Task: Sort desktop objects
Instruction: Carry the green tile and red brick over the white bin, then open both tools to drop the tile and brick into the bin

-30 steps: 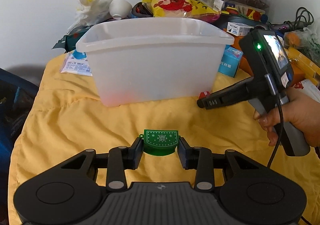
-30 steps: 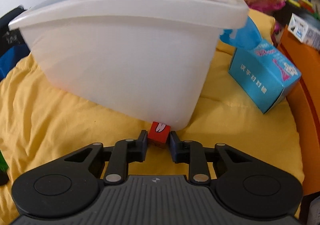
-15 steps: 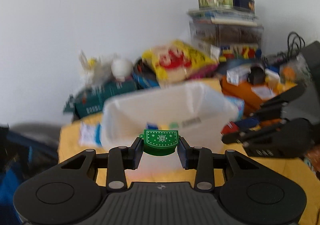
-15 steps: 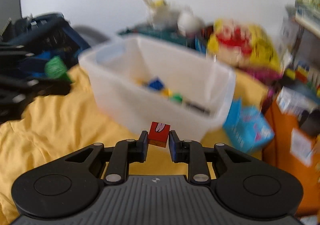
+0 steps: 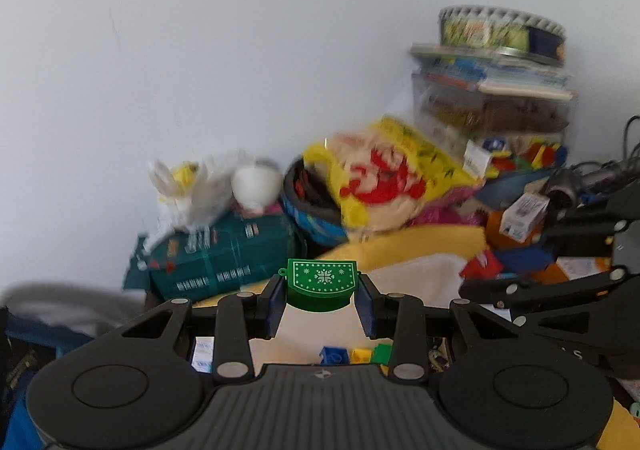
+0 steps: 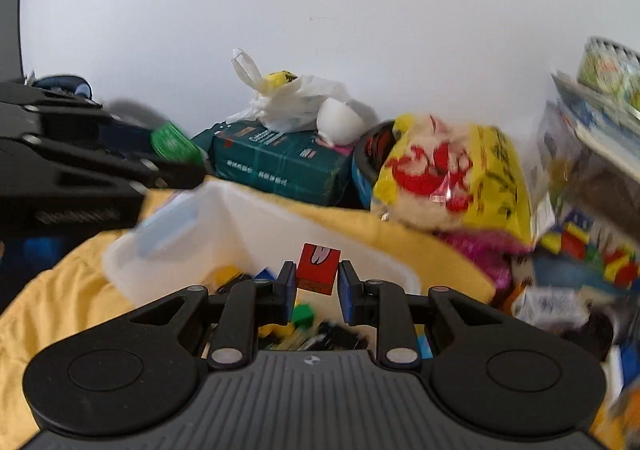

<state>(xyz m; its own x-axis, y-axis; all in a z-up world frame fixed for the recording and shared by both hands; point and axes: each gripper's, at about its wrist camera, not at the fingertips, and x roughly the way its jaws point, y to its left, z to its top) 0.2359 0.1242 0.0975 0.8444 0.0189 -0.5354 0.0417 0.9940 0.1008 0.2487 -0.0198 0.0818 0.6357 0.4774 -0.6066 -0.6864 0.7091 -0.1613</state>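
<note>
Hovering above the white bin [image 6: 168,238], both grippers carried their loads. The left gripper [image 5: 322,300] pinched a green snowflake tin [image 5: 322,282] between its fingers; the right gripper [image 6: 318,282] clamped a red block [image 6: 318,268]. Down inside the bin lay blue, yellow and green bricks [image 5: 354,354], so part of the sorting looked done. Neither carried piece had been released, and the drop into the bin seemed the step left. Beyond sat a yellow snack bag [image 6: 452,178], blurred.

Green case [image 5: 321,284] (white snowflake print); red block [image 6: 317,268]; yellow cloth [image 6: 60,290].
</note>
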